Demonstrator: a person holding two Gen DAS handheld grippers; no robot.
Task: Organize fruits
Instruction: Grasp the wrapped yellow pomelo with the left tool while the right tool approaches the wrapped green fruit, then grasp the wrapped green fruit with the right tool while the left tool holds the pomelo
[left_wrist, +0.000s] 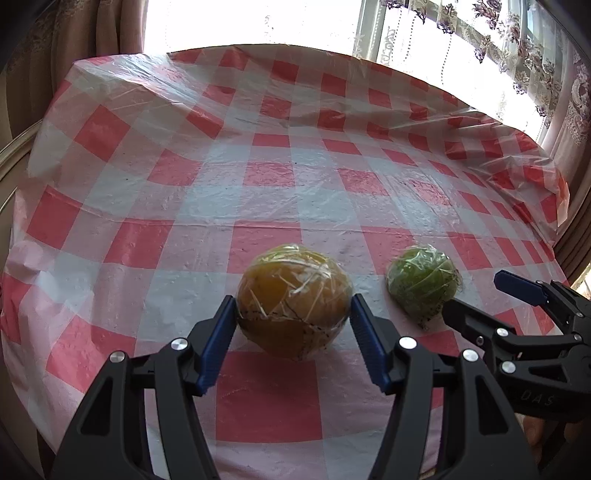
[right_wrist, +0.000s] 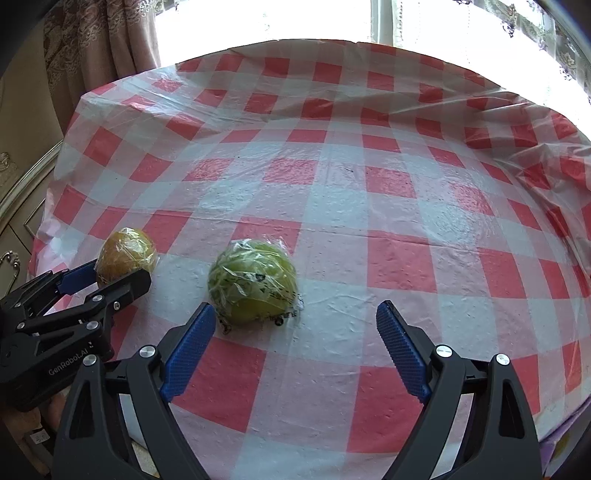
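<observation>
left gripper (left_wrist: 293, 314): fingers touching wrapped orange fruit (left_wrist: 293, 301); slick film may slip. right gripper (right_wrist: 295, 323): wide open, empty, off-centre behind green fruit (right_wrist: 253, 282); could nudge it.

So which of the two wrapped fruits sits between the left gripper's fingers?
The orange fruit. The left gripper brackets it, while the green fruit lies apart, nearer the right gripper.

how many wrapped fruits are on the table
2: the orange fruit sits between the left gripper jaws; the green fruit lies to its right, ahead of the right gripper.
</observation>
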